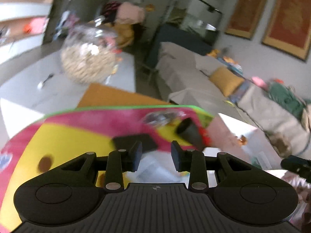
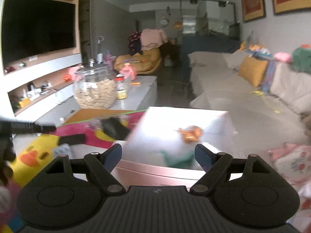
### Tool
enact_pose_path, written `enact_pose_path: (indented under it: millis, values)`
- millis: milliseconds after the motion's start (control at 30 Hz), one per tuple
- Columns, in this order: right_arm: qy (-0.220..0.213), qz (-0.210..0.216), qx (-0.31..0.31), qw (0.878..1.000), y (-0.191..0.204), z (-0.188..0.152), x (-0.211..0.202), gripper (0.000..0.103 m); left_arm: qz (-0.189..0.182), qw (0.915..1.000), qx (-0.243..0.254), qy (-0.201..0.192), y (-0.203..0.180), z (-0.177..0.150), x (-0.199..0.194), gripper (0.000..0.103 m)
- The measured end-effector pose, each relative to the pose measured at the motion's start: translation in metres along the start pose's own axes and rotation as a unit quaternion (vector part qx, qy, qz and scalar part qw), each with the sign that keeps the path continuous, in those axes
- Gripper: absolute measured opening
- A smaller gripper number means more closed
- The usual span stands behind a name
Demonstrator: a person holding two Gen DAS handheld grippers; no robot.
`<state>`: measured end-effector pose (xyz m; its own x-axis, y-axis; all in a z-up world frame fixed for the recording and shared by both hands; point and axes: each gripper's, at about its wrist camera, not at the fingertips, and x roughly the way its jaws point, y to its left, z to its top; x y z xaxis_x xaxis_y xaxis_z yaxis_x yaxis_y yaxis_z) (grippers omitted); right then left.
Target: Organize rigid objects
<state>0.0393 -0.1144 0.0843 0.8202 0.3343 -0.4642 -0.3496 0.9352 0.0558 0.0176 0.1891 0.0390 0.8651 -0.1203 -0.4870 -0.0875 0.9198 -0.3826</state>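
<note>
Your left gripper hangs nearest, jaws partly apart with nothing between them, over a pink and yellow mat holding a flat black slab and a black cone. Your right gripper is spread wide and empty above a white box bearing a small orange toy.

Each black ribbed claw has silver screws and blue pads.
</note>
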Motion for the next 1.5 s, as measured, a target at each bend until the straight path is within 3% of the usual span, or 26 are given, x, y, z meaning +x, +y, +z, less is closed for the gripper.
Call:
enact_pose_path:
  millis: [200,333,500,600,733,833,900,1033,1133,1233,1367,1500]
  values:
    - [0.042,0.059,0.004,0.997,0.034,0.040,0.030,0.083,0.008,0.9978,-0.031,-0.057,0.018,-0.019,-0.002,0.036]
    - [0.106,0.092,0.029,0.990,0.060,0.083,0.082,0.083,-0.008,0.9966,-0.024,-0.079,0.022,-0.019,-0.009,0.036]
    - [0.172,0.065,0.038,0.982,0.091,0.112,0.182,0.083,-0.030,0.9963,-0.014,-0.079,0.021,-0.021,-0.011,0.036]
    - [0.193,0.033,0.024,0.980,0.105,0.110,0.242,0.081,-0.044,0.9968,-0.011,-0.066,0.019,-0.023,-0.007,0.036]
    - [0.238,0.032,0.022,0.970,0.118,0.103,0.301,0.081,-0.050,0.9971,0.003,-0.057,0.013,-0.026,-0.003,0.036]
    - [0.262,0.018,0.011,0.965,0.125,0.094,0.326,0.063,-0.042,0.9972,-0.010,-0.062,0.018,-0.025,-0.004,0.036]
    - [0.259,0.008,-0.019,0.966,0.132,0.090,0.324,0.045,-0.036,0.9965,-0.033,-0.067,0.027,-0.023,-0.006,0.036]
    - [0.275,0.052,-0.079,0.957,0.145,0.077,0.291,0.031,-0.019,0.9929,-0.090,-0.075,0.048,-0.020,-0.010,0.036]
    - [0.277,0.088,-0.134,0.947,0.158,0.059,0.255,0.030,-0.014,0.9903,-0.118,-0.072,0.058,-0.019,-0.010,0.036]
    - [0.285,0.113,-0.168,0.937,0.165,0.040,0.218,0.029,-0.010,0.9913,-0.123,-0.045,0.059,-0.021,-0.005,0.036]
    - [0.279,0.146,-0.198,0.928,0.168,0.020,0.173,0.029,-0.029,0.9923,-0.120,-0.014,0.051,-0.028,-0.010,0.036]
    - [0.250,0.143,-0.248,0.925,0.165,0.002,0.132,0.031,-0.052,0.9915,-0.118,0.015,0.048,-0.041,-0.029,0.036]
